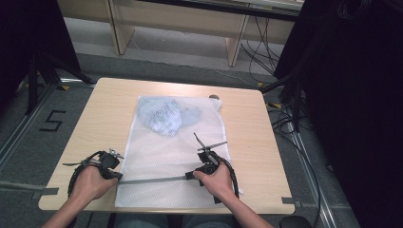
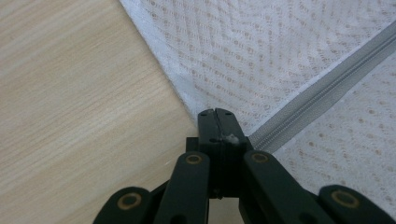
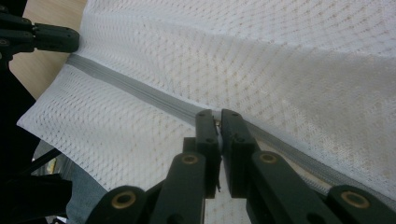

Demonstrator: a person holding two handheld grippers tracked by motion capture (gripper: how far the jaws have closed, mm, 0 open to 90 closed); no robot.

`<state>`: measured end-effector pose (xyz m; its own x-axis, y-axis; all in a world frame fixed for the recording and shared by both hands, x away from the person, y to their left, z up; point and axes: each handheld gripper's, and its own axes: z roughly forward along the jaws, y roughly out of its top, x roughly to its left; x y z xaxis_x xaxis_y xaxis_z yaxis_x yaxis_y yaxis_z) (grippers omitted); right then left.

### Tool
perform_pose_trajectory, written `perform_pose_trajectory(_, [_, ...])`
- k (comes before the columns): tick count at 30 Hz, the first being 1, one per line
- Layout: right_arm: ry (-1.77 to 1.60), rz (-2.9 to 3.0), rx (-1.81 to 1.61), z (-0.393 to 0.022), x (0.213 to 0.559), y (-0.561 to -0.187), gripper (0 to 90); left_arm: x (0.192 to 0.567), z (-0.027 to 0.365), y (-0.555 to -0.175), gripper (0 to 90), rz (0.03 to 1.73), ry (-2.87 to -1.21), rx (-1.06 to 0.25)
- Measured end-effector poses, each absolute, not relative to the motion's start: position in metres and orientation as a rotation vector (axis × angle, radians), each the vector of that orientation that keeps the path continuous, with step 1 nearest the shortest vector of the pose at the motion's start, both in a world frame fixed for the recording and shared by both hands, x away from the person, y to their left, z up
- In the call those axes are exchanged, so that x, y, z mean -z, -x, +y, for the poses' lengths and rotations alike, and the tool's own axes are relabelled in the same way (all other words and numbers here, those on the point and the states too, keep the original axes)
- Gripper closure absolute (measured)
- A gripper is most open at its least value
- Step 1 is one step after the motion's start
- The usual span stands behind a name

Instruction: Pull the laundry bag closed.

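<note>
Tabletop mesh bag's zipper between right tool.

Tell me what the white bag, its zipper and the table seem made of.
Mesh bag: white see-through netting, likely synthetic; the diamond weave shows the wood beneath. Zipper: grey woven tape with fine, matte teeth, probably plastic. Table: pale wood-grain top, smooth, possibly laminate rather than solid wood.

Even overhead light on the bench casts soft shadows; surrounding floor is dim. Close-up tongs appear slightly soft-focused.
</note>
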<state>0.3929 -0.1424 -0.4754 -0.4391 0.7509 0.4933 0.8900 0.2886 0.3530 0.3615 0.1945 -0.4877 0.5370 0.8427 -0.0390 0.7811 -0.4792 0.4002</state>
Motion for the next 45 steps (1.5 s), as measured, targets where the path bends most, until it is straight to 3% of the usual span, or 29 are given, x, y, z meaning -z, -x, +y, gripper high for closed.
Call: perform_pose_trajectory(45, [1.555,-2.326,0.869,-0.163,0.474,-0.394,87.0,0.488,0.193,-0.362,90.0,1.35,-2.393,-0.23])
